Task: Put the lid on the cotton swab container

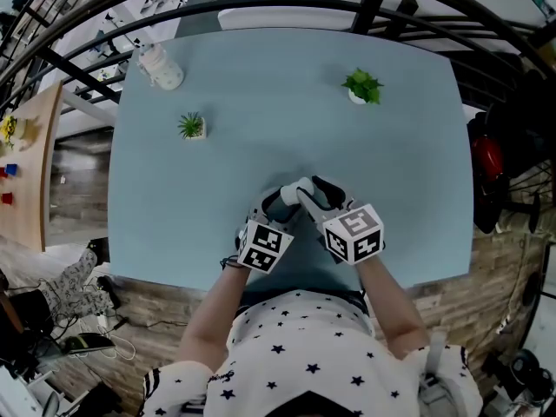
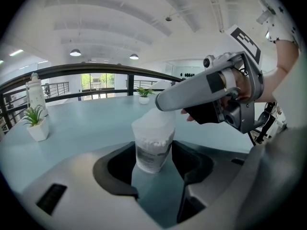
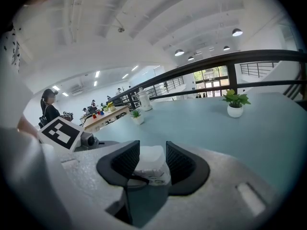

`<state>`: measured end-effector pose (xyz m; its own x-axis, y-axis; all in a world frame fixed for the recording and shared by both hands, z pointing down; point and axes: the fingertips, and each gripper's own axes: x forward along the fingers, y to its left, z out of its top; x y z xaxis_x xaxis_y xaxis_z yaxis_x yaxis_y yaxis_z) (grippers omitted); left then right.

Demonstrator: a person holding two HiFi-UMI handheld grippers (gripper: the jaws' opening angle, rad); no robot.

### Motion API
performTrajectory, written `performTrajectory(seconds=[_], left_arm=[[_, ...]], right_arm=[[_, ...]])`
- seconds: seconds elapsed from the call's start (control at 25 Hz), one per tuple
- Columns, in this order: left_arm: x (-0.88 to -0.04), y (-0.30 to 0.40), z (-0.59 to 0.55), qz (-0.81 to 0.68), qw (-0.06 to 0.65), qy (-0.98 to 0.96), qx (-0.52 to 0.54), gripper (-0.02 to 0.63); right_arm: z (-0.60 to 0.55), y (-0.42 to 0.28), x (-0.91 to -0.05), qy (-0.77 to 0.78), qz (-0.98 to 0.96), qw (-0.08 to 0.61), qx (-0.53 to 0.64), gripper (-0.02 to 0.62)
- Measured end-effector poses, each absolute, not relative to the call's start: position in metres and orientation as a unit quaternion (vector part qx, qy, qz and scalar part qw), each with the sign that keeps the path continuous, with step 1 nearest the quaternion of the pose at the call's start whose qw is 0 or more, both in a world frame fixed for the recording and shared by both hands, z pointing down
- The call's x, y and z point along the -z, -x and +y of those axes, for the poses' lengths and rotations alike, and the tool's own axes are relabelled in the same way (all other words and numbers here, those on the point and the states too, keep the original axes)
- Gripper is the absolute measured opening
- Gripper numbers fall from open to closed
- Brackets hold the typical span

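A small clear cotton swab container with a printed label stands between the jaws of my left gripper, which is shut on its sides. A translucent white lid sits over its mouth, a little tilted. My right gripper is shut on that lid, and one of its fingers reaches in over the lid from the right in the left gripper view. In the head view both grippers, left and right, meet over the white container near the front of the blue table.
A small potted plant stands at the back left and another at the back right. A white bottle is in the far left corner. A dark railing curves behind the table.
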<state>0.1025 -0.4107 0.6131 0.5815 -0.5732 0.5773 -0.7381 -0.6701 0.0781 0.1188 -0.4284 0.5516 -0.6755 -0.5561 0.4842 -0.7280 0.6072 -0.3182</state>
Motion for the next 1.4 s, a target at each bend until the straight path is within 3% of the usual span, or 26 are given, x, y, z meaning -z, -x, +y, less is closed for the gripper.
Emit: performTrajectory(seconds=[0.56, 0.84, 1.4], left_arm=[[-0.622, -0.102, -0.409, -0.374, 0.160, -0.871, -0.277, 0.230], [-0.622, -0.101, -0.408, -0.373, 0.161, -0.871, -0.276, 0.229], [-0.590, -0.083, -0.383, -0.391, 0.147, -0.873, -0.253, 0.215]], right_arm=[[-0.423, -0.121, -0.561, -0.368, -0.874, 0.177, -0.264, 0.155], [-0.425, -0.126, -0.565, -0.381, -0.864, 0.173, -0.280, 0.198], [-0.406, -0.129, -0.546, -0.440, -0.855, 0.168, -0.217, 0.199]])
